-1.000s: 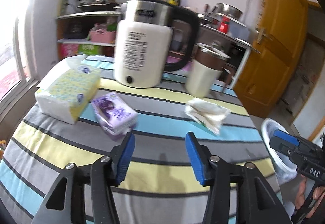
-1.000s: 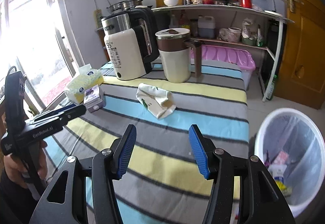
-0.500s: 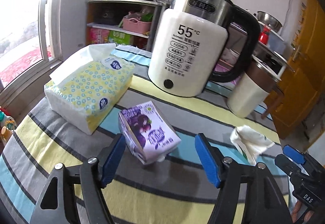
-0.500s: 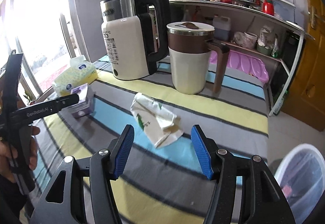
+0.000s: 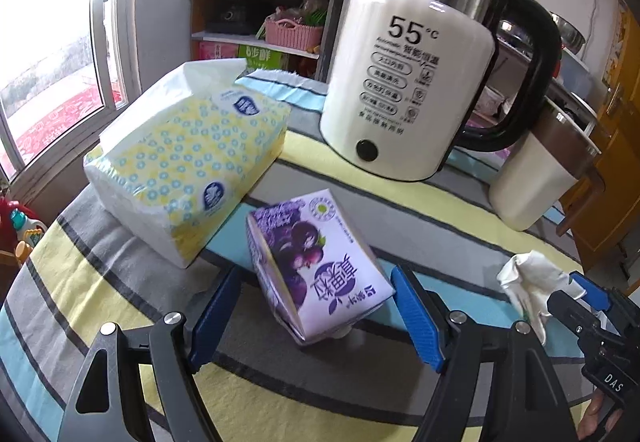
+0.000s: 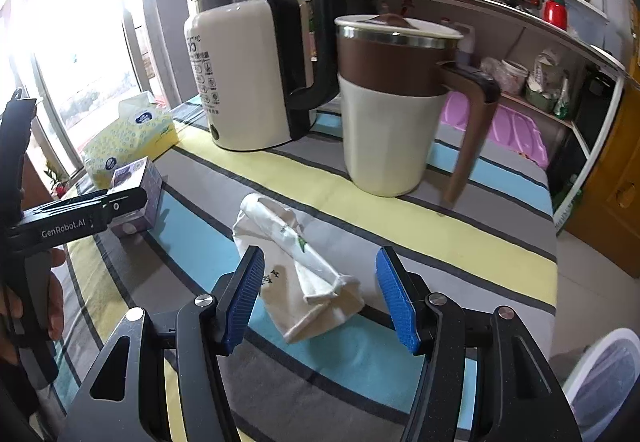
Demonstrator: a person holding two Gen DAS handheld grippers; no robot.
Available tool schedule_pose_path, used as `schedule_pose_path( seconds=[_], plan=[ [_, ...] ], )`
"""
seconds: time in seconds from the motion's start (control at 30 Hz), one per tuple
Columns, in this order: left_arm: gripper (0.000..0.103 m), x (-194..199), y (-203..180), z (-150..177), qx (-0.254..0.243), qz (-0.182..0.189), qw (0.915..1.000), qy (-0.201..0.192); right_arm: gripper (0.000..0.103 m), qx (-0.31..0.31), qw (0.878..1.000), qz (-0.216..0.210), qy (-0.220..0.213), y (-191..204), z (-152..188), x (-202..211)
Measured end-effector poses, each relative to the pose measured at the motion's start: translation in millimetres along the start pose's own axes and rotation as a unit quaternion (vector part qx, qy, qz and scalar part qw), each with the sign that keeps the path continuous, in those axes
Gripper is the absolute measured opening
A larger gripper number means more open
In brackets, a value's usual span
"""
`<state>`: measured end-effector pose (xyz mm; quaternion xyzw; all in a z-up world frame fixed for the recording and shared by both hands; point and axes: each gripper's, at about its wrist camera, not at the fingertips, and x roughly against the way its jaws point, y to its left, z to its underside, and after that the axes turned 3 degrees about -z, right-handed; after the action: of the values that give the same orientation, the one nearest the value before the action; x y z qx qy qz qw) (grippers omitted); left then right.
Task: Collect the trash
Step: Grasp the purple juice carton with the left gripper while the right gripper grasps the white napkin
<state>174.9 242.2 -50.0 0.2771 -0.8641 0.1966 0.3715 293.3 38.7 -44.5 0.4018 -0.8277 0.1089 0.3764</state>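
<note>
Two pieces of trash lie on your striped tablecloth [image 5: 120,282]. Your left gripper [image 5: 316,316], its jaws just opened wide, straddles the small purple drink carton [image 5: 316,266], which lies tilted between the blue pads; they stand clear of it. Your right gripper [image 6: 320,298], jaws also just widened, brackets the crumpled white paper wrapper [image 6: 296,266] without pressing it. The white-rimmed waste bin [image 6: 604,374] sits beyond the table's right edge.

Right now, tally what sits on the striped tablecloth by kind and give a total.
Trash pieces: 2 (purple drink carton, crumpled white wrapper)
Tissue packs: 1
Electric kettles: 1
Lidded jugs: 1
Total: 5
</note>
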Motion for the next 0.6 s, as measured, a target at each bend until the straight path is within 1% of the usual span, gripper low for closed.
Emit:
schedule_pose_path(
  seconds=[0.1,0.13,0.2,0.23,0.27,0.3,0.33,0.4,0.5,0.6],
  plan=[
    [0.077,6.6,9.6,4.8,0.008,0.004,1.0,0.0,0.059,-0.007,1.0,-0.01,0.005,1.7,0.5,-1.3],
    [0.077,7.7,12.6,6.6,0.011,0.006,0.9999,0.0,0.057,-0.011,1.0,-0.013,0.007,2.0,0.6,-1.2],
    [0.077,8.7,17.8,9.3,0.018,0.014,0.9997,0.002,0.04,-0.013,1.0,-0.014,0.01,3.0,0.7,-1.0],
    [0.077,8.5,19.2,9.8,0.02,0.016,0.9997,0.003,0.037,-0.014,1.0,-0.015,0.012,3.9,0.9,-0.9],
    [0.077,8.5,20.8,10.6,0.021,0.016,0.9996,0.003,0.031,-0.015,1.0,-0.016,0.013,4.6,1.1,-0.7],
    [0.073,8.8,22.0,10.6,0.02,0.017,0.9996,0.003,0.026,-0.016,1.0,-0.016,0.013,5.3,1.5,-0.5],
    [0.066,9.1,22.5,11.2,0.017,0.021,0.9996,0.003,0.024,-0.015,1.0,-0.016,0.014,6.4,2.2,-0.2],
    [0.058,9.0,21.4,12.7,0.006,0.022,0.9997,0.007,0.014,-0.012,1.0,-0.015,0.017,8.8,4.1,0.3],
    [0.057,11.1,17.2,15.4,-0.007,0.027,0.9996,0.004,0.01,-0.019,1.0,-0.014,0.016,8.5,6.7,2.9],
    [0.057,15.2,12.6,18.7,-0.02,0.032,0.9993,-0.001,0.009,-0.027,0.999,-0.015,0.012,8.4,10.5,9.1]
  ],
)
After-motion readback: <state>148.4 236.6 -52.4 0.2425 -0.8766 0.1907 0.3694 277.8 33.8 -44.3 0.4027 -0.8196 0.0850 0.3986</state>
